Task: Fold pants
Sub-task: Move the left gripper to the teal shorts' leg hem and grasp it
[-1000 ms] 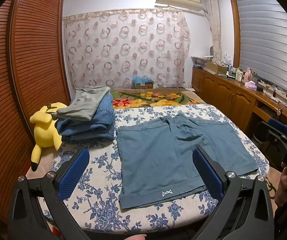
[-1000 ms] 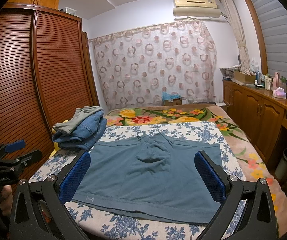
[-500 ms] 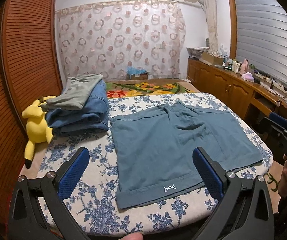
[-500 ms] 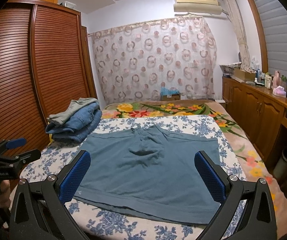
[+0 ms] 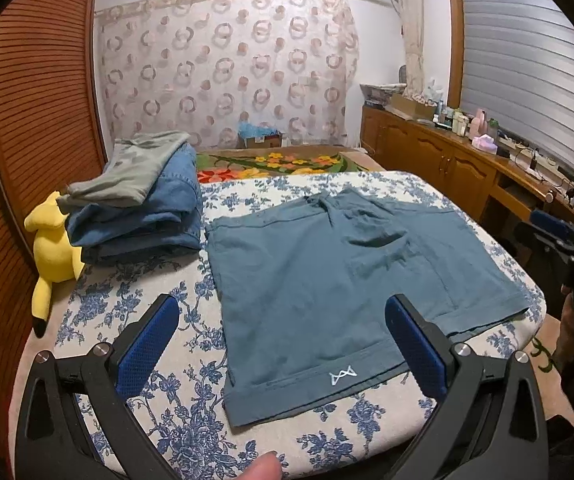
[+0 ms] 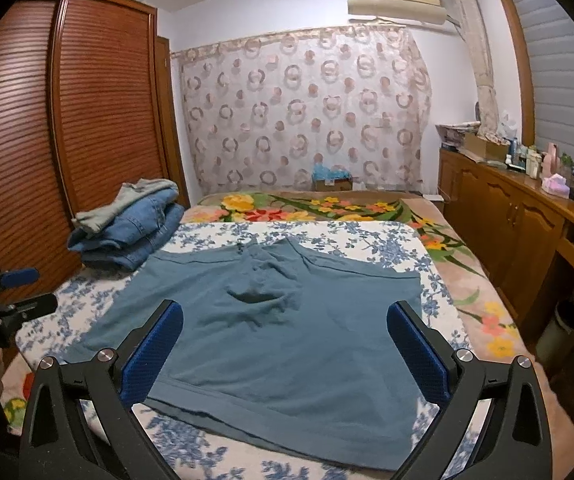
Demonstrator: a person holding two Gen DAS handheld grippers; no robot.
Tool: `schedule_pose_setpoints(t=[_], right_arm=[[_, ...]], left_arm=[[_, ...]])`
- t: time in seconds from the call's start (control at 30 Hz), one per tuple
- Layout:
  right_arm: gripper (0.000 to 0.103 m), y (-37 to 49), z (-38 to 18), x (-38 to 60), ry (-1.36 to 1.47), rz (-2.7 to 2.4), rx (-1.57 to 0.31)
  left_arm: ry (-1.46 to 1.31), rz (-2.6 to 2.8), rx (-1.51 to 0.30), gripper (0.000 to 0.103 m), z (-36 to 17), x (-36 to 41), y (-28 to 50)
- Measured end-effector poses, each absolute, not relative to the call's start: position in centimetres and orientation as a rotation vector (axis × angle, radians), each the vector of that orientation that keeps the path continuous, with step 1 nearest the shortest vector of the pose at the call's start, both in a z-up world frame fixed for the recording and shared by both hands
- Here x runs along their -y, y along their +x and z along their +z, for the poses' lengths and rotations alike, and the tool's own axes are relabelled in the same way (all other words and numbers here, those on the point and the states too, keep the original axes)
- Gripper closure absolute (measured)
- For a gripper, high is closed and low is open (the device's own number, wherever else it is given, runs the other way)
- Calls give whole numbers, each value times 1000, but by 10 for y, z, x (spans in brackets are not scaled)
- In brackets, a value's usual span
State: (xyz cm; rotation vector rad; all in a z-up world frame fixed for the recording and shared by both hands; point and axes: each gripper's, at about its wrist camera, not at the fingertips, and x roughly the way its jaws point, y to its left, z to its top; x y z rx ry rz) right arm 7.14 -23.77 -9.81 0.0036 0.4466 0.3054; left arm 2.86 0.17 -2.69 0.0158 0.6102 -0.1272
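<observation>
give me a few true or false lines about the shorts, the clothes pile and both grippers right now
1. The teal shorts lie spread flat on the floral sheet. True.
2. The left gripper is shut on the hem of the shorts. False: its jaws stand wide open, holding nothing.
3. A grey garment sits on top of the folded denim. True.
4. The yellow plush toy lies on top of the shorts. False: it sits at the bed's edge beside the clothes pile, apart from the shorts.
5. The right gripper is open. True.
</observation>
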Motion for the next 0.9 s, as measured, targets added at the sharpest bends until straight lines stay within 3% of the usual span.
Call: schedule_pose_setpoints(t=[0.5,0.9], right_arm=[[19,123,-99,252,-65,206,-570],[48,199,-105,257,-31,224,-806]], left_arm=[[75,-159,-763,0,-72,2,66],[76,-154,-863,0,-98,-4,86]])
